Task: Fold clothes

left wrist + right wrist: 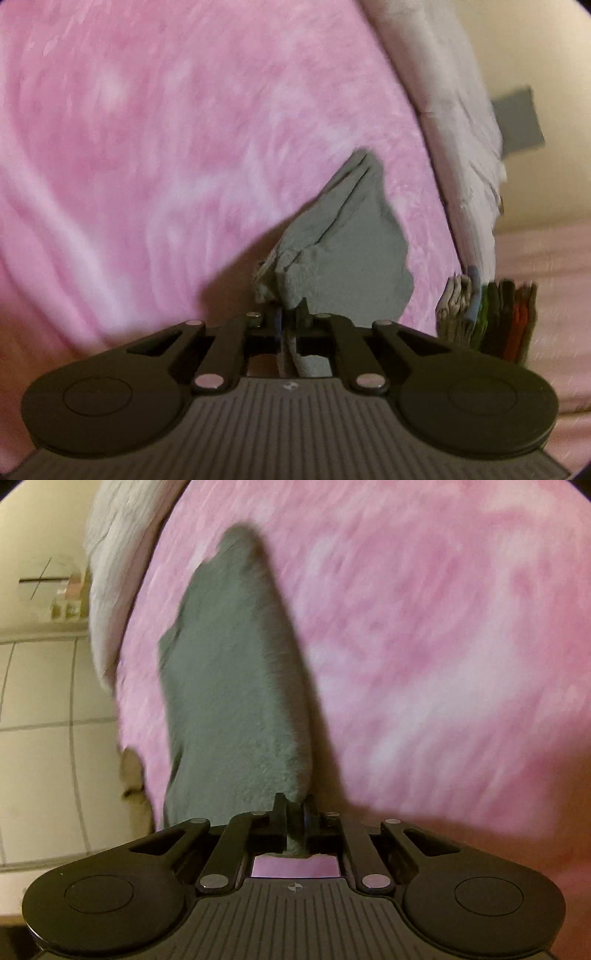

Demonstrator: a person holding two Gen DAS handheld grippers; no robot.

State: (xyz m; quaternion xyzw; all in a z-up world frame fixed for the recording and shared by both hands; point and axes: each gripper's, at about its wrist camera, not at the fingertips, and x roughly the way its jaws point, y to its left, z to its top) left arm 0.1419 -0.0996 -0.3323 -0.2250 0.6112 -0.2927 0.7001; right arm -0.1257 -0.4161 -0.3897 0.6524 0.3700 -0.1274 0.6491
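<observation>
A grey fleecy garment [347,243] hangs over a pink fuzzy blanket [147,147]. My left gripper [286,310] is shut on a bunched edge of it, and the cloth runs up and away from the jaws. In the right wrist view the same grey garment [236,686] stretches as a long strip from my right gripper [295,808], which is shut on its near end. The pink blanket [443,646] fills the view behind. Both views are motion-blurred.
A white quilted cover [461,147] lies along the bed's right edge, with a stack of folded clothes [487,317] below it. In the right wrist view, the white cover [110,561] and a tiled floor [44,720] are on the left.
</observation>
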